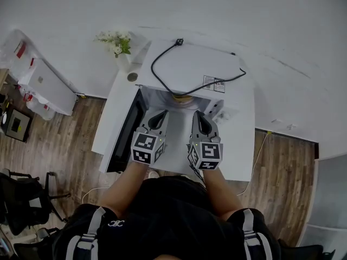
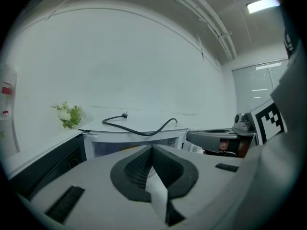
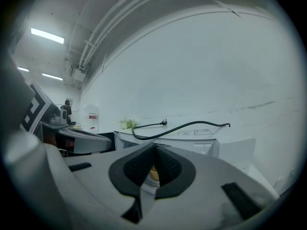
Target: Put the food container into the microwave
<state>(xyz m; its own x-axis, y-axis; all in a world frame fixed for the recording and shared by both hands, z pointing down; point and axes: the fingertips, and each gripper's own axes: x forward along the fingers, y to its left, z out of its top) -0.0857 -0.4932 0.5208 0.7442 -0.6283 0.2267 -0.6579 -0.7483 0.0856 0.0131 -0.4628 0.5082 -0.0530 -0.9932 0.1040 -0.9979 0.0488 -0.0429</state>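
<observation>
The microwave (image 1: 190,64) sits against the back edge of the white worktop (image 1: 245,145), its door (image 1: 124,137) swung wide open toward the left edge. Inside the lit cavity, well toward the rear, stands the food container (image 1: 182,98) — only a tan sliver of it shows from above, under the lip of the microwave roof. A black power cord (image 1: 179,41) lies looped and unplugged across the top of the microwave.

Both tools are held side by side over the front half of the worktop, pointing into the open cavity and apart from the container. The left tool (image 1: 161,114) has its jaws pressed together at the tips, with nothing between them. The right tool (image 1: 199,114) is closed the same way and also empty — in the right gripper view the yellowish container shows beyond the jaws, not in them. The marker cubes (image 1: 147,148) sit at the near ends, close to the front edge, where the person's forearms (image 1: 122,186) come in.

A small vase of white flowers (image 1: 116,42) stands at the back left corner of the worktop, with a small round object (image 1: 132,76) just in front of it. Wood flooring (image 1: 59,145) surrounds the worktop.
</observation>
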